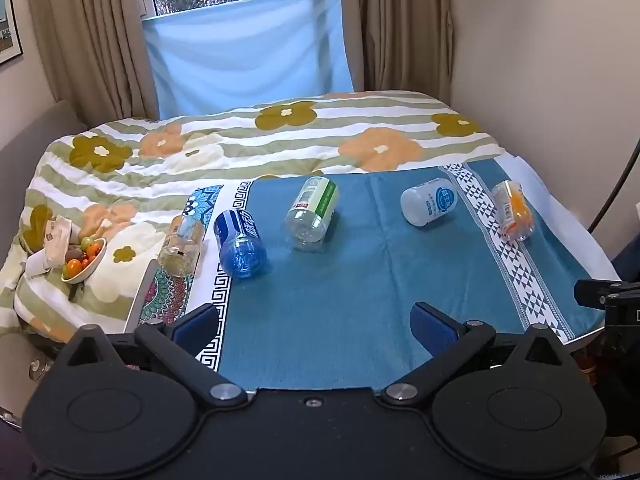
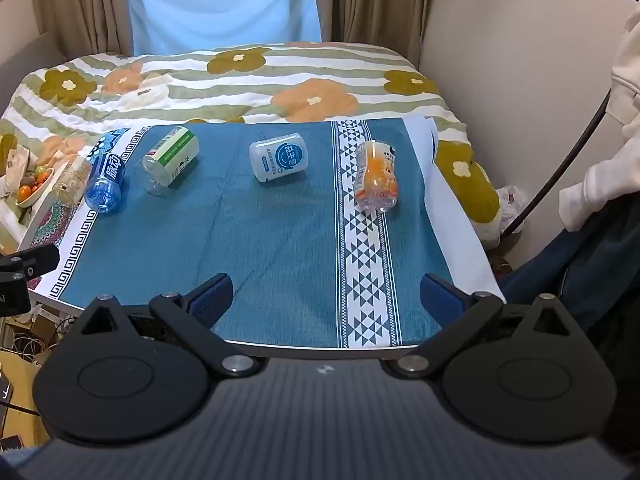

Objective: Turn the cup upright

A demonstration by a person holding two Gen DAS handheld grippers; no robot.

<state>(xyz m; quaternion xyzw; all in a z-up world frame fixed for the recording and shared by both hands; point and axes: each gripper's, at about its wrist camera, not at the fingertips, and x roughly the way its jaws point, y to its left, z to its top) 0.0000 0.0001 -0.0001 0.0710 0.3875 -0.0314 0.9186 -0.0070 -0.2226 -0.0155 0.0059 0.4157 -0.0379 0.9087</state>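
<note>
Several cut-bottle cups lie on their sides on a blue cloth [image 1: 340, 280] over the table. From left to right: a clear yellowish cup [image 1: 181, 246] [image 2: 71, 184], a blue cup [image 1: 239, 243] [image 2: 105, 184], a green-labelled clear cup [image 1: 312, 213] [image 2: 171, 163], a white cup with a blue label [image 1: 429, 201] [image 2: 279, 157], and an orange cup [image 1: 513, 211] [image 2: 376, 176]. My left gripper [image 1: 316, 324] is open and empty above the cloth's near edge. My right gripper [image 2: 326, 298] is open and empty, also at the near edge, well short of the cups.
A bed with a flowered quilt [image 1: 260, 136] lies behind the table. A bowl of fruit [image 1: 83, 260] sits on the quilt at left. A wall [image 1: 540, 60] and a dark cable [image 2: 560, 164] are at right. The other gripper's body [image 1: 612, 304] shows at the right edge.
</note>
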